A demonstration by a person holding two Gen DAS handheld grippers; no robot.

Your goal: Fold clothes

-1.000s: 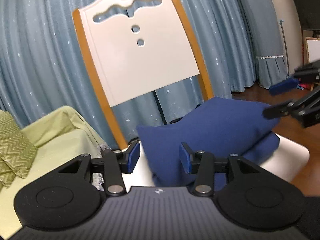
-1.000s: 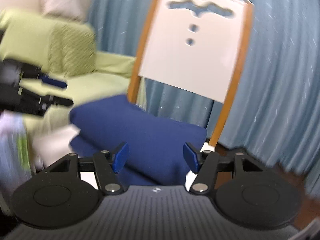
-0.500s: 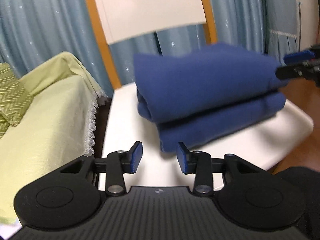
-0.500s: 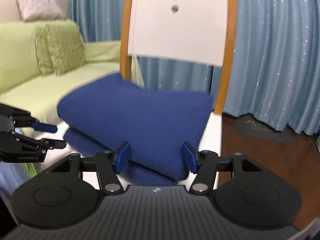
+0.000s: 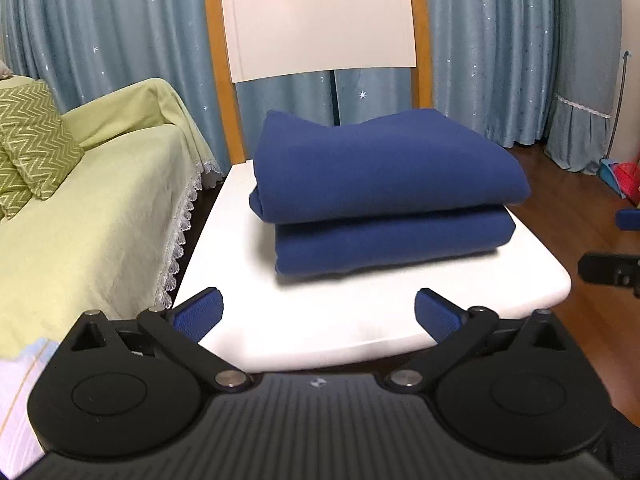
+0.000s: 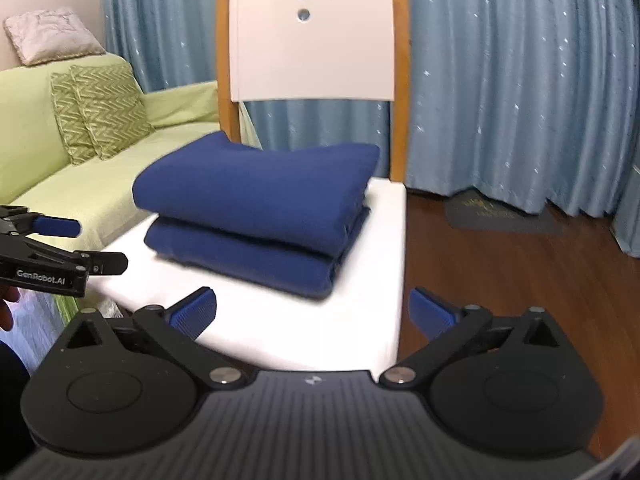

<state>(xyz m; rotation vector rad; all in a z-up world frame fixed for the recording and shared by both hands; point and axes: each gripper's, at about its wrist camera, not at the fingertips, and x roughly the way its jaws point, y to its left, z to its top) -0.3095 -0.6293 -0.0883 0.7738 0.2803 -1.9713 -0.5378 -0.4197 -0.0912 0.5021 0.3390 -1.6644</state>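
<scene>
A dark blue garment (image 5: pixel 384 184) lies folded in two thick layers on the white chair seat (image 5: pixel 240 280). My left gripper (image 5: pixel 318 304) hangs over the seat's near edge, short of the cloth; its jaws are opening wide and nothing is between them. In the right wrist view the same garment (image 6: pixel 256 200) rests on the seat (image 6: pixel 384 280). My right gripper (image 6: pixel 312 300) sits at the near right corner, its jaws also opening wide and empty. Each gripper shows at the other view's edge: the right gripper (image 5: pixel 616 248) and the left gripper (image 6: pixel 80 240).
The white chair back with orange side rails (image 5: pixel 320 20) rises behind the garment. A green covered sofa (image 5: pixel 80 208) with zigzag cushions (image 6: pixel 100 112) stands to the left. Blue curtains (image 6: pixel 500 80) hang behind. Wooden floor (image 6: pixel 500 272) and a dark mat (image 6: pixel 504 216) lie to the right.
The garment went from raised and bulging to lying flat, folded on the seat. Both grippers drew back from it and tipped downward, and their jaws spread from half open to wide.
</scene>
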